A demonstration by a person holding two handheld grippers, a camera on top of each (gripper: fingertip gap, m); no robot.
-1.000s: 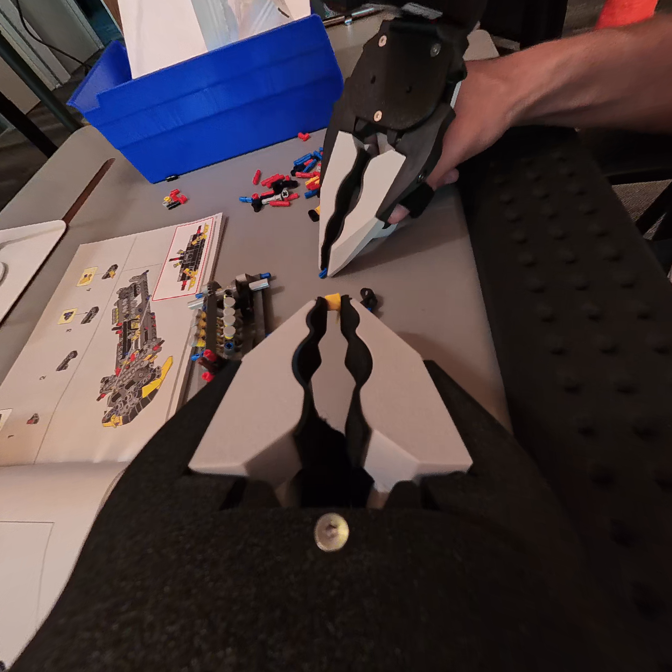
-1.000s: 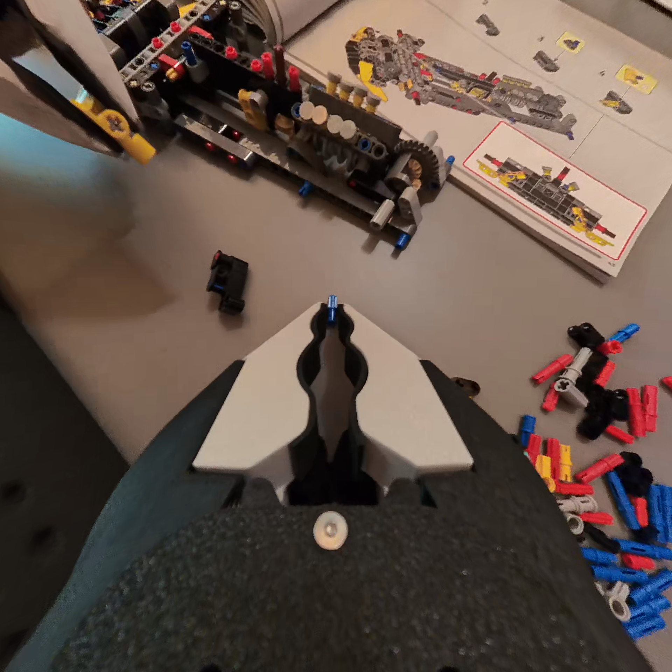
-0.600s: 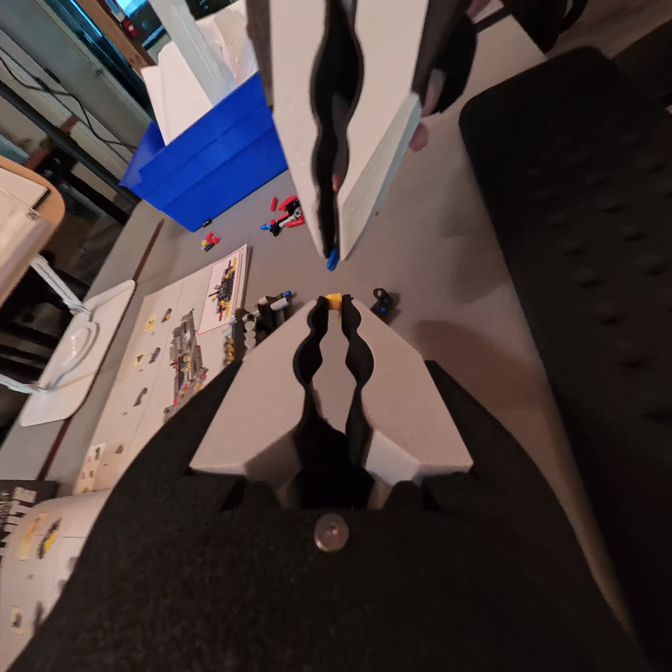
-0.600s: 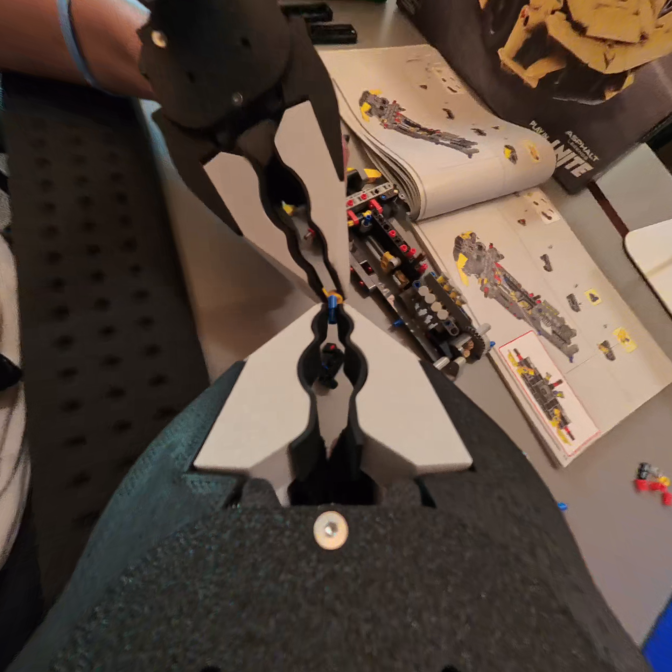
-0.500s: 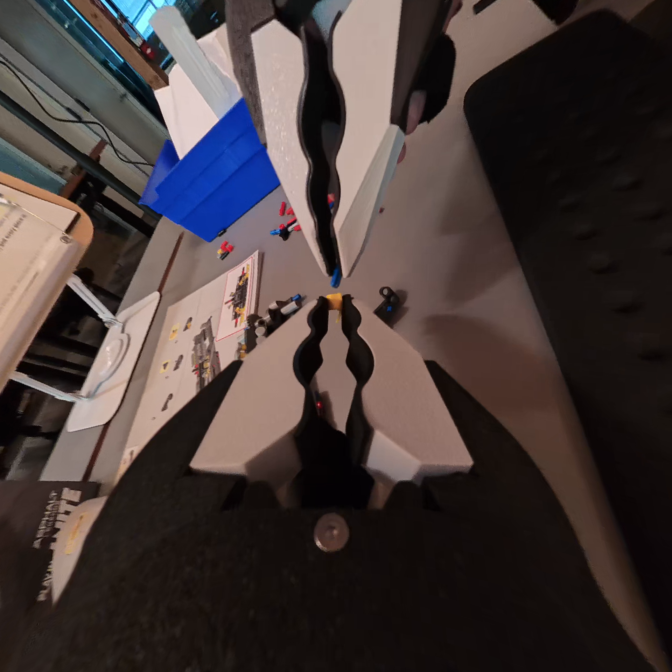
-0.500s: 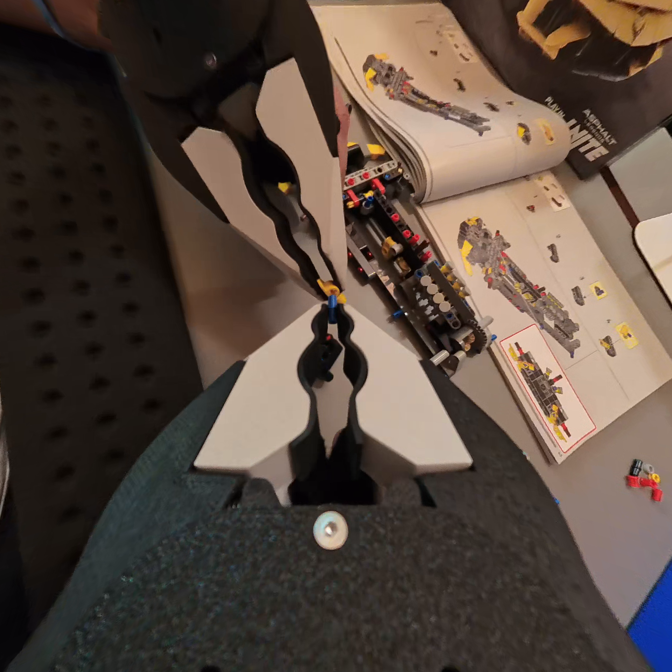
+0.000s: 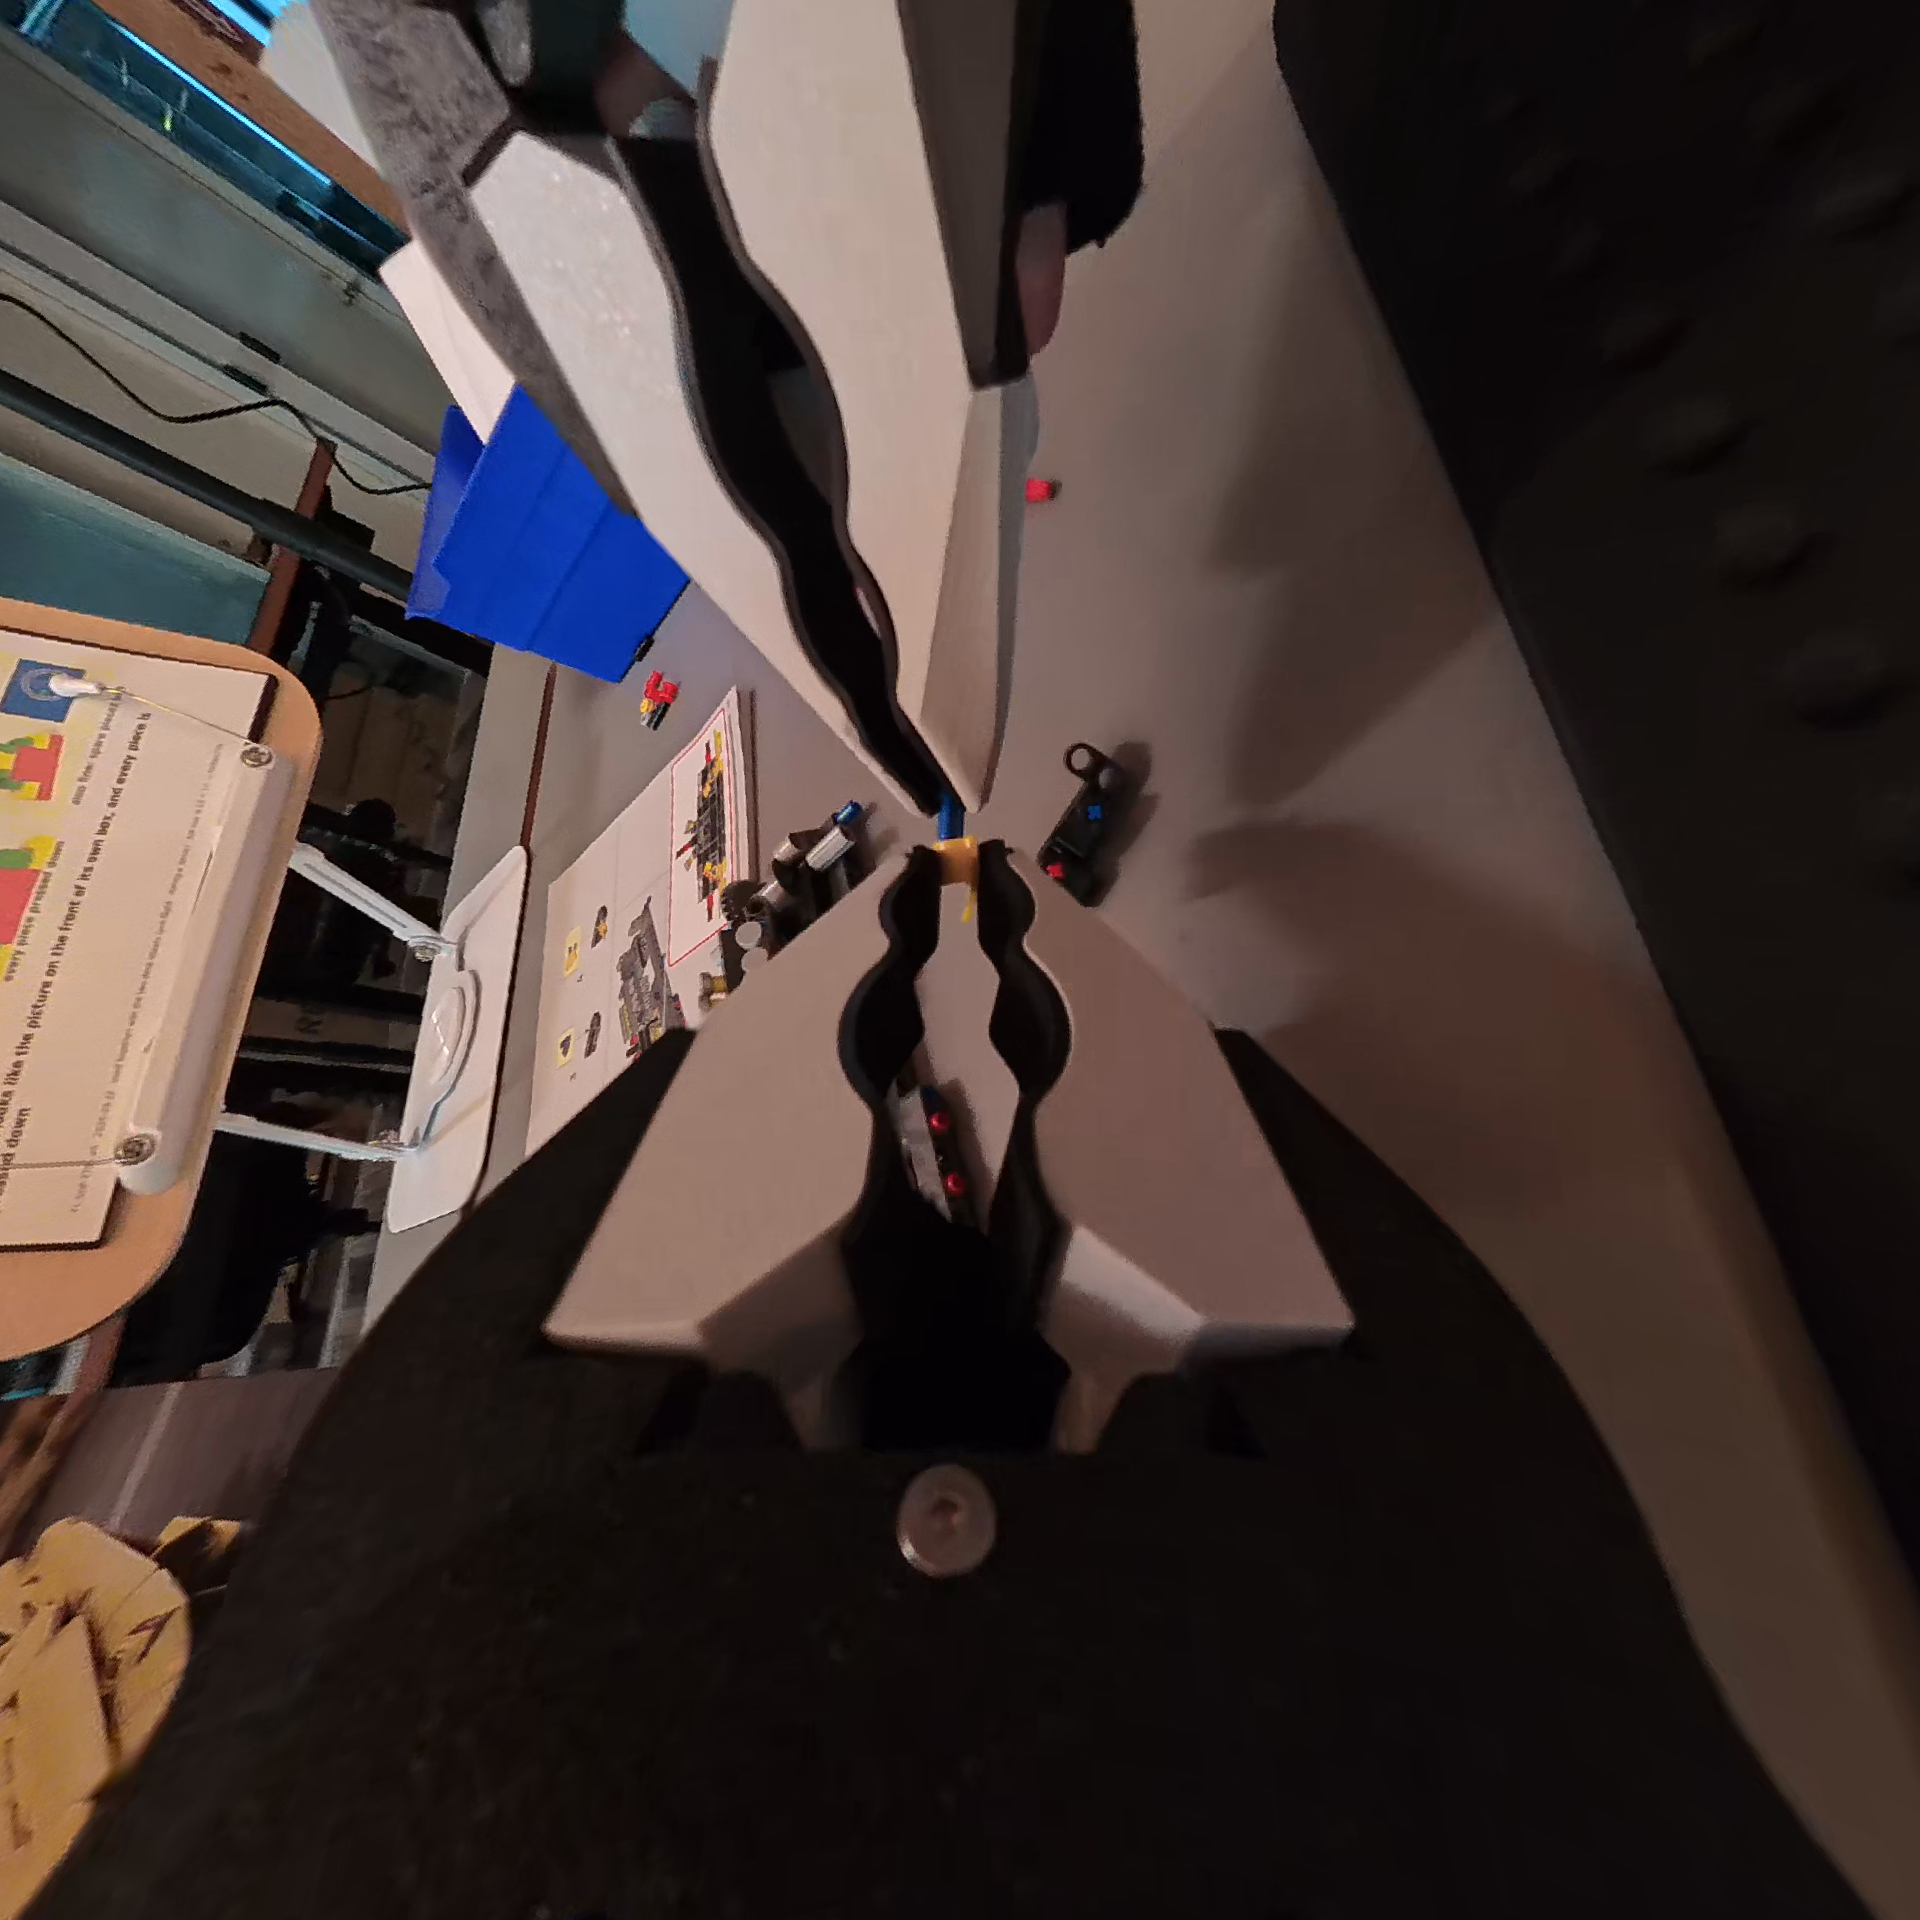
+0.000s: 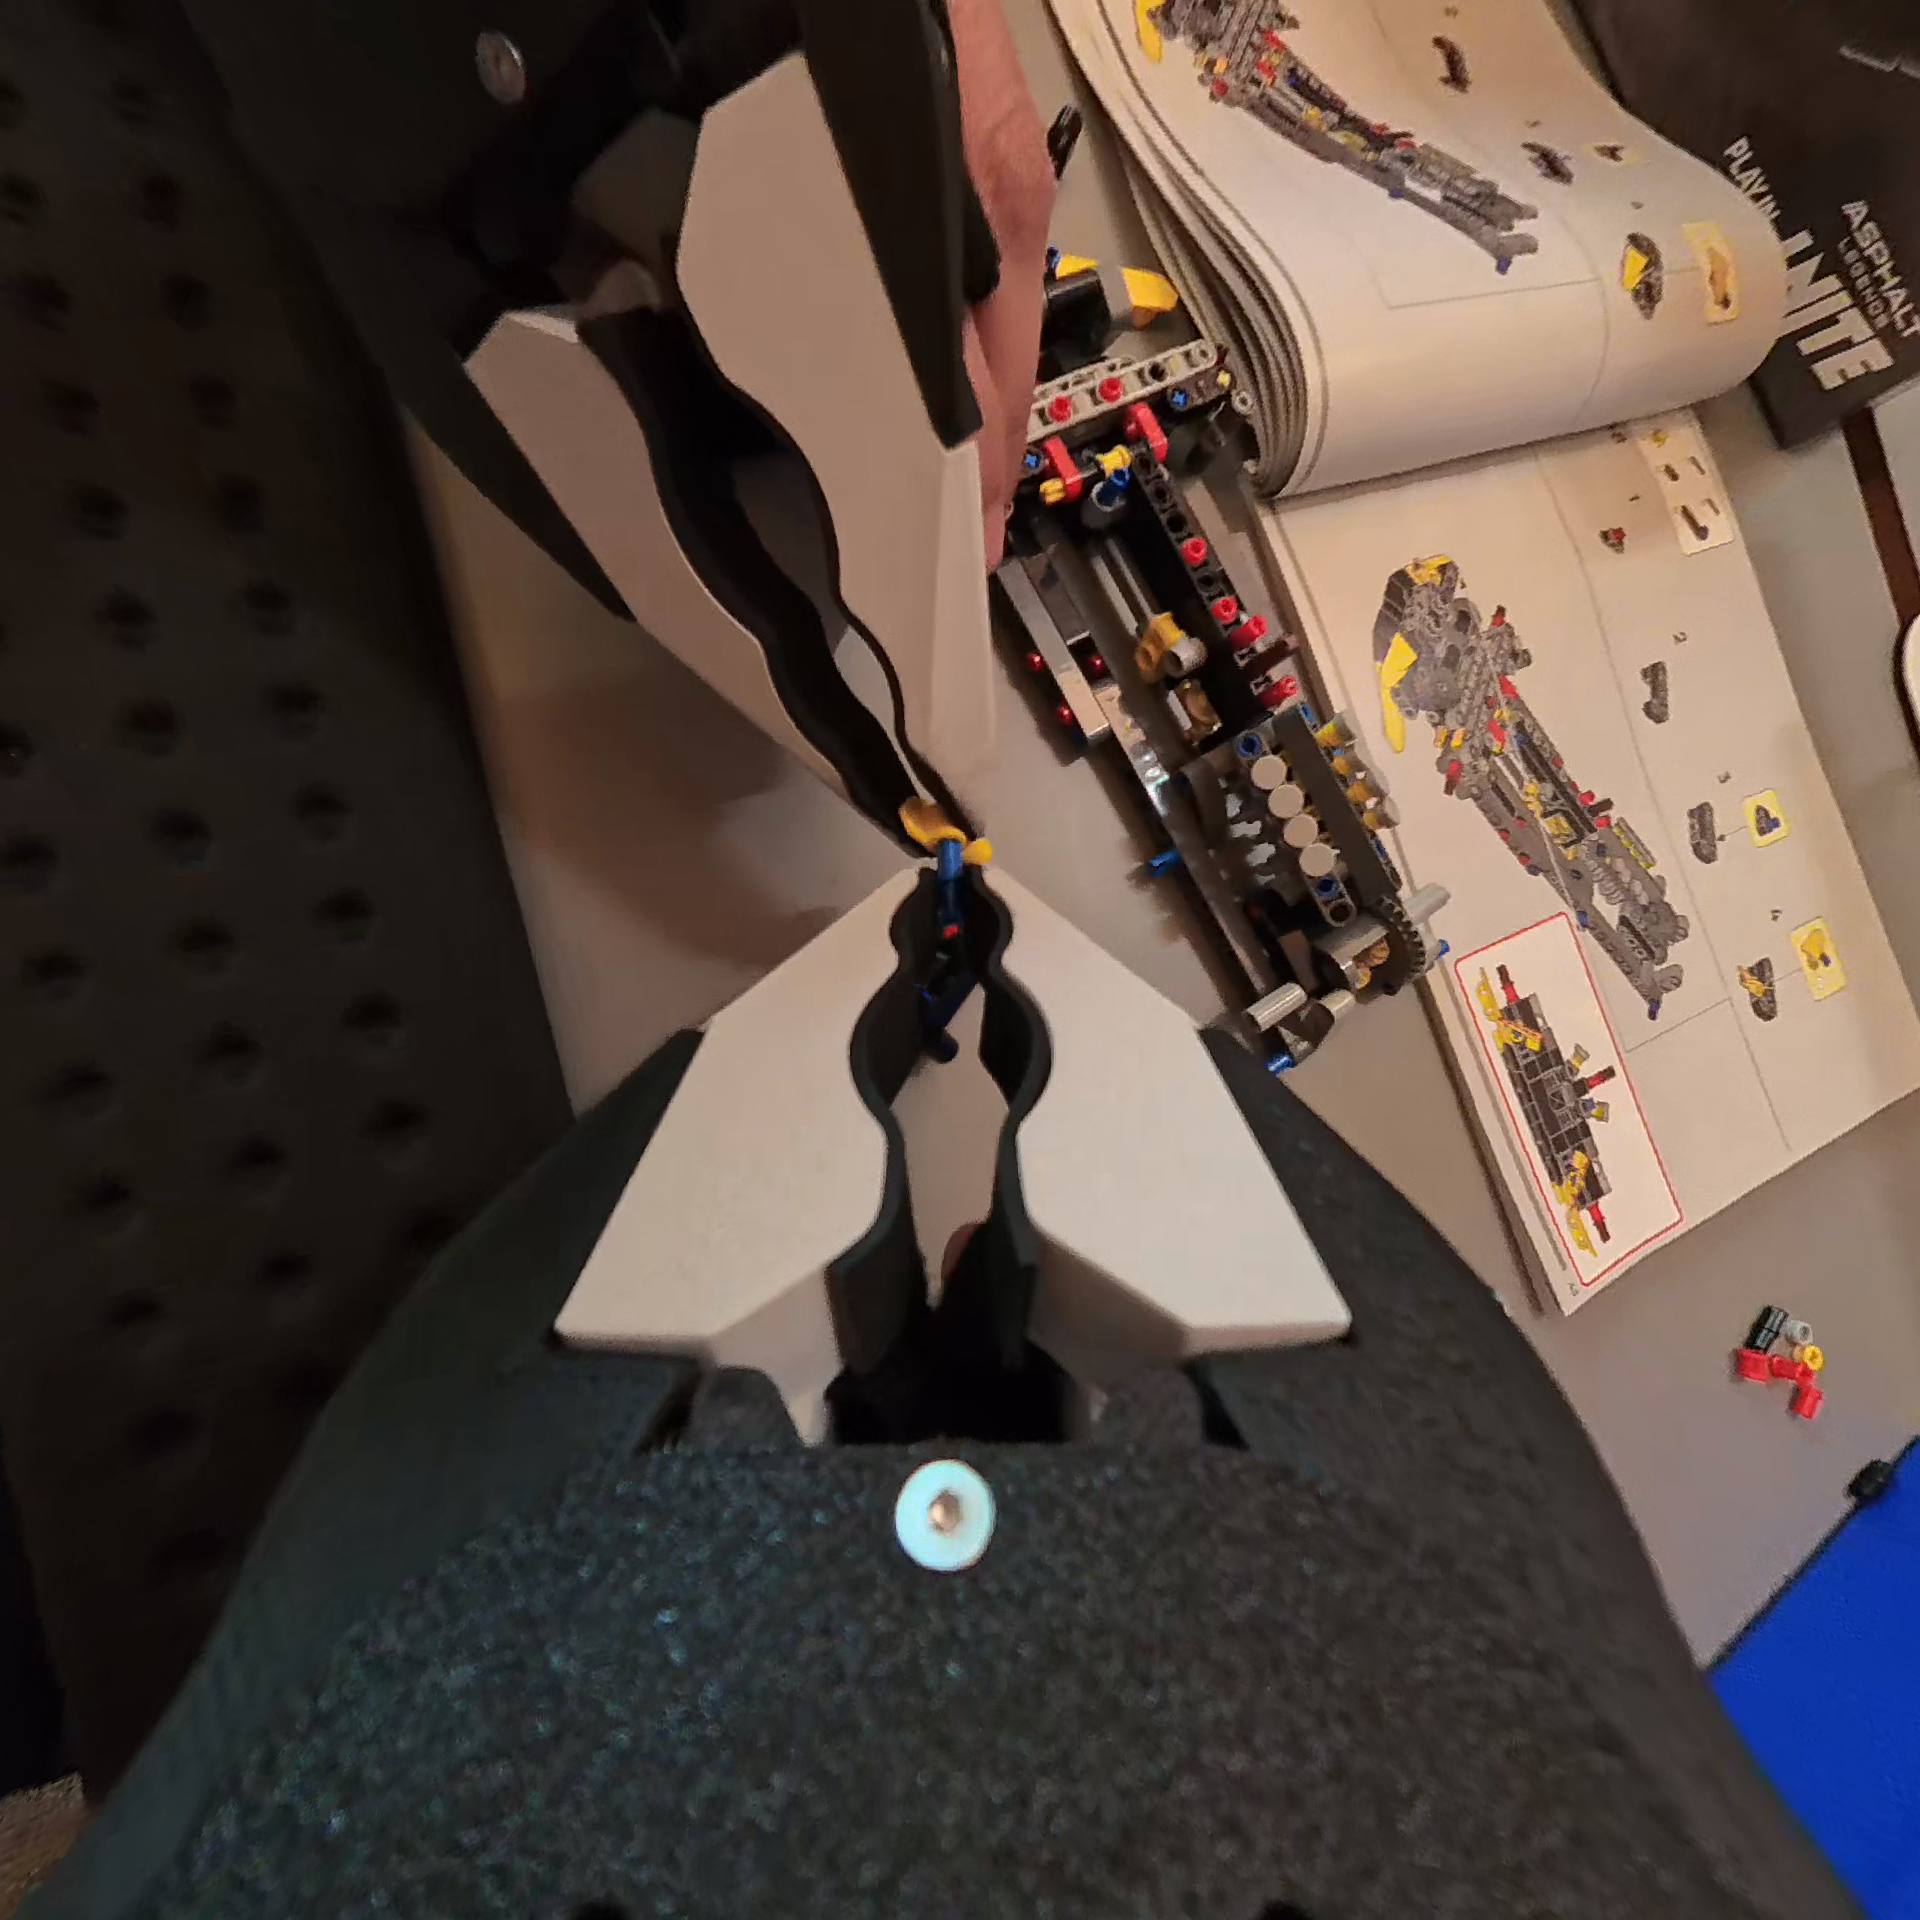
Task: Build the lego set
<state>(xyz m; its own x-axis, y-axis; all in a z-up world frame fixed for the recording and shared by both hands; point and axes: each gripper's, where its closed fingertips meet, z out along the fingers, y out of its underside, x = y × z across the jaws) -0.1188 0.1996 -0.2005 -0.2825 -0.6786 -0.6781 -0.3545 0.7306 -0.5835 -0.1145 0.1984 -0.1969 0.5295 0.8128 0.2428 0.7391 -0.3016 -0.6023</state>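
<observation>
My left gripper (image 7: 951, 857) is shut on a small yellow connector (image 7: 954, 854). My right gripper (image 8: 951, 883) is shut on a blue pin (image 8: 948, 868). The two grippers meet tip to tip above the table, and the blue pin (image 7: 945, 824) touches the yellow connector (image 8: 925, 821). The right gripper comes down from above in the left wrist view (image 7: 943, 802), and the left one does so in the right wrist view (image 8: 940, 831). The long partly built model (image 8: 1195, 727) lies on the table below, beside the open instruction booklet (image 8: 1610, 831).
A small black piece (image 7: 1091, 821) lies on the table under the grippers. A blue bin (image 7: 540, 561) stands at the back, and a black dotted mat (image 7: 1662, 623) lies along one table side. A red loose cluster (image 8: 1777, 1361) and the black set box (image 8: 1818, 208) lie by the booklet. My two grippers' fingertips are within a few centimetres of each other. From either gripper's tips it is about 5 centimetres to the small black piece (image 7: 1091, 821).
Both grippers have risen off the table and tilted toward each other. Their tips have closed the gap, so the blue pin now meets the yellow connector.
</observation>
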